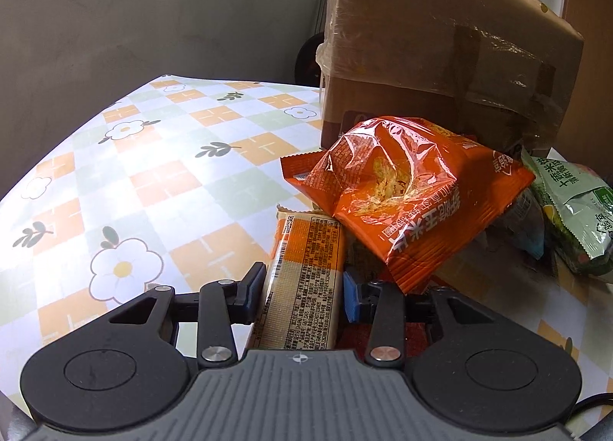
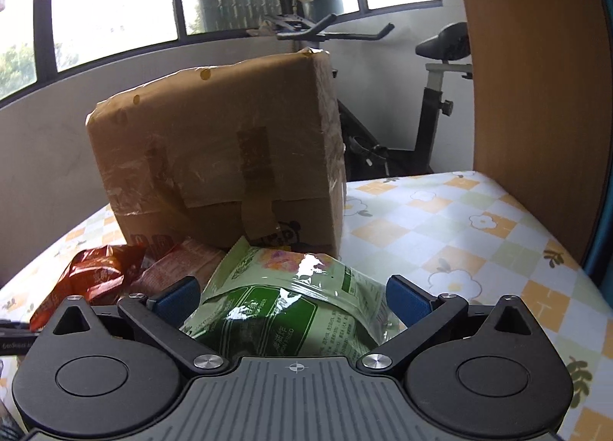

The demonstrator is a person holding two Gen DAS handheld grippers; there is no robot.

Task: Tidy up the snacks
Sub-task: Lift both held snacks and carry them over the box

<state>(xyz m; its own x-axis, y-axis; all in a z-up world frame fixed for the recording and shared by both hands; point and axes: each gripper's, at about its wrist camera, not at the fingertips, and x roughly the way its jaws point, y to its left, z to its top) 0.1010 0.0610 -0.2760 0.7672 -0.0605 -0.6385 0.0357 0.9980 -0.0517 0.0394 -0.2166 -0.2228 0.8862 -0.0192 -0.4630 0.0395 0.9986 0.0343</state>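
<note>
Your left tongs (image 1: 302, 287) clamp narrowly on the beige snack bar (image 1: 302, 280) beside the orange bag (image 1: 406, 195). Your right tongs (image 2: 293, 295) gape wide around the green packet (image 2: 291, 299) on the desk (image 2: 479, 249), pads clear.

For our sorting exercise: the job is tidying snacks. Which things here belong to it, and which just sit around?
Belong to the job:
orange bag
tan packet, between the left gripper fingers
green bag, between the right gripper fingers

Just sitting around:
cardboard box
exercise bike
tablecloth
</note>
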